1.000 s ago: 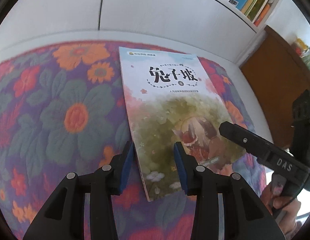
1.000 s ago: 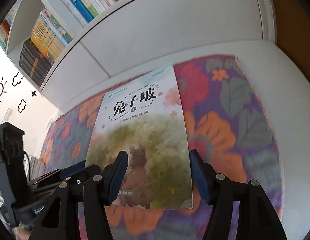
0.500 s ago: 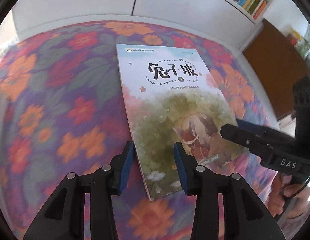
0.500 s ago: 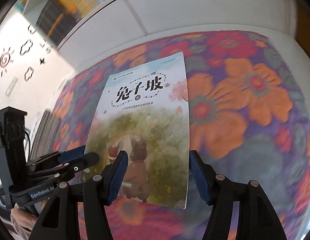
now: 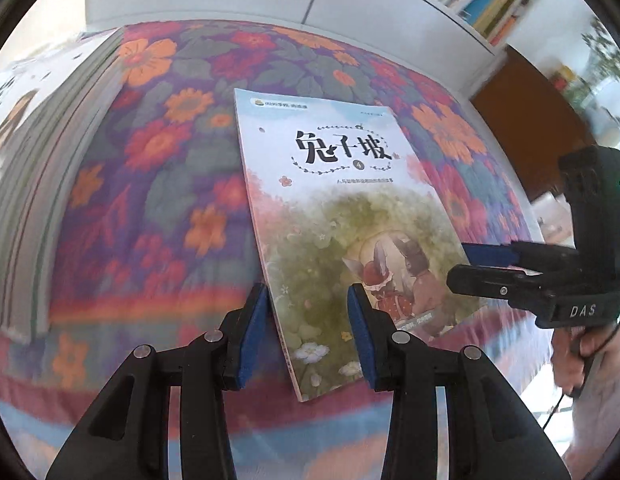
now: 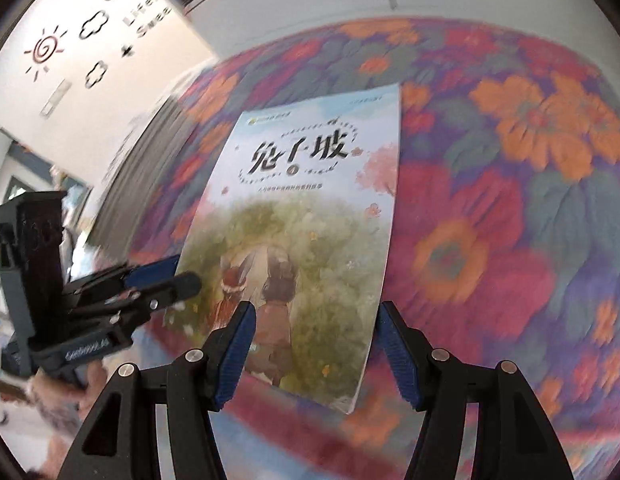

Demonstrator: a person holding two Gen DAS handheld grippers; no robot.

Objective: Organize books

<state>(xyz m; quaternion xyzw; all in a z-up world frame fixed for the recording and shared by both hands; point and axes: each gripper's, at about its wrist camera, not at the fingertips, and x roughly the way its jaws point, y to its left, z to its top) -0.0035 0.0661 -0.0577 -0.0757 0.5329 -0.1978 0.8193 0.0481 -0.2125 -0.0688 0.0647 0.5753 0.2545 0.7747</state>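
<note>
Tools gripped one illustrated book (image 5: 342, 216) above the flowered cloth (image 5: 158, 168): left tool (image 5: 308, 336) clamped its spine edge, right tool (image 6: 314, 352) its lower corner.

The book (image 5: 342, 216) is above the floral cloth (image 5: 158, 184), a stack of books (image 5: 38, 168) at its left.

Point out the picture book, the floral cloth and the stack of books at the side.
picture book (image 5: 334, 184), left wrist view, on its front cover.
floral cloth (image 5: 158, 184), left wrist view, bare patch left of the book.
stack of books (image 5: 34, 184), left wrist view, page edges.
</note>
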